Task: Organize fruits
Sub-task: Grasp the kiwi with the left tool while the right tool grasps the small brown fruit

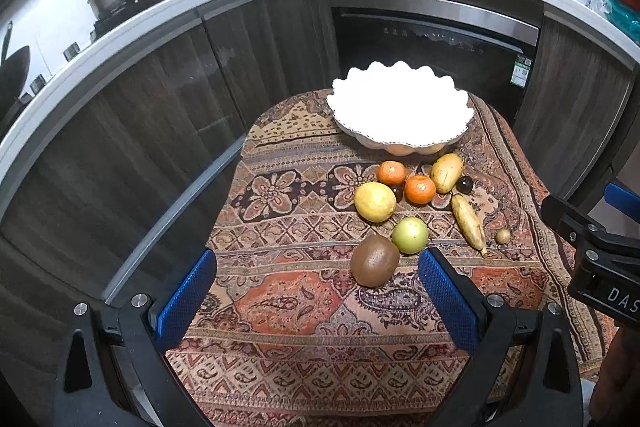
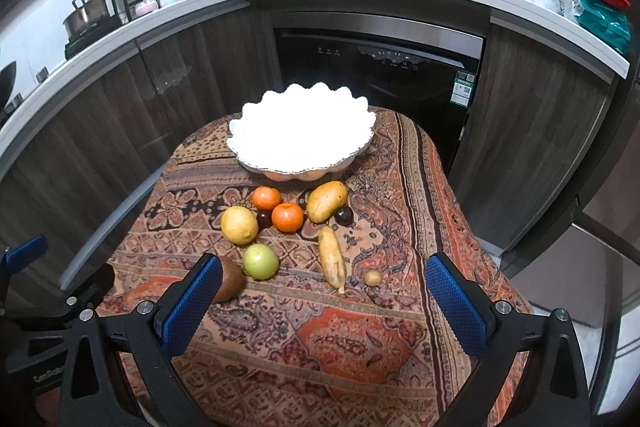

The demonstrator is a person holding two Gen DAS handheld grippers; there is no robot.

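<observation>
both grippers, left gripper (image 1: 318, 291) and right gripper (image 2: 324, 297), hung released, holding nothing. kiwi (image 1: 374, 259) lay just ahead between the left fingers; white bowl (image 1: 400, 107) sat beyond the fruit. judged best: straddle the kiwi squarely, close gently.

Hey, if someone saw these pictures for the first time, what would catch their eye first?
Probably the bright white scalloped bowl at the table's far end, glaring against the patterned cloth. Next, the fruit cluster just before it: two oranges, a yellow lemon, and a brown kiwi nearest the open left gripper.
</observation>
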